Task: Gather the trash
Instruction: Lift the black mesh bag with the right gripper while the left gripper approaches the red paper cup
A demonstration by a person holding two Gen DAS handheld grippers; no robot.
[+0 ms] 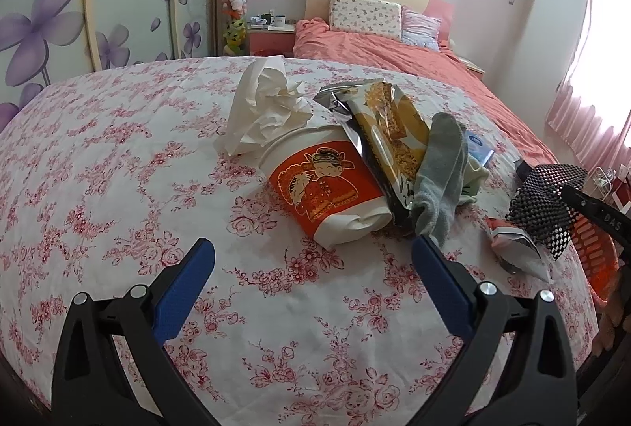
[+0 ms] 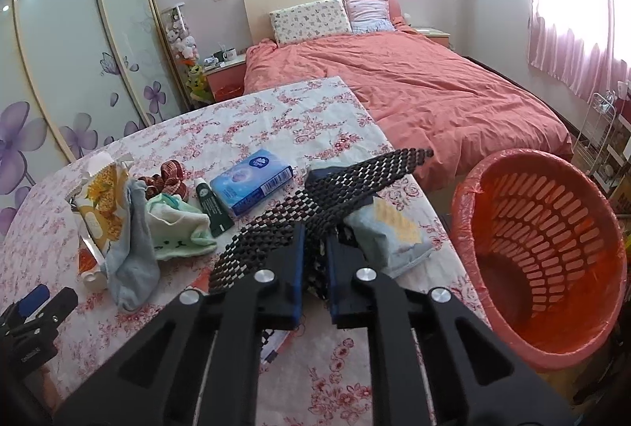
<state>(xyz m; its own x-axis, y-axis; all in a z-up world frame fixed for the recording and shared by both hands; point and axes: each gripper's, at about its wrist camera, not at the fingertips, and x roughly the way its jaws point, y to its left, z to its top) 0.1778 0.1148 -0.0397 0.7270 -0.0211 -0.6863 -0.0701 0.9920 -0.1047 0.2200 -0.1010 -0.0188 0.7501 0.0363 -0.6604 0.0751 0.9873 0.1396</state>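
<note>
My left gripper [image 1: 313,248] is open and empty, just short of a tipped paper cup [image 1: 327,185] with a red cartoon print. Crumpled tissue [image 1: 268,106] sticks out of the cup's mouth. A yellow snack wrapper [image 1: 388,138] and a grey sock [image 1: 439,173] lie against the cup. My right gripper [image 2: 315,248] is shut on a black mesh mat [image 2: 323,197], held above the table beside the orange bin [image 2: 540,252]. The mat also shows in the left wrist view [image 1: 544,197].
On the floral tablecloth [image 2: 244,126] lie a blue tissue pack [image 2: 252,181], a dark tube [image 2: 211,207], a green cloth [image 2: 177,229], a ribbon [image 2: 169,177] and a crushed packet [image 1: 516,248]. A bed [image 2: 434,87] stands behind.
</note>
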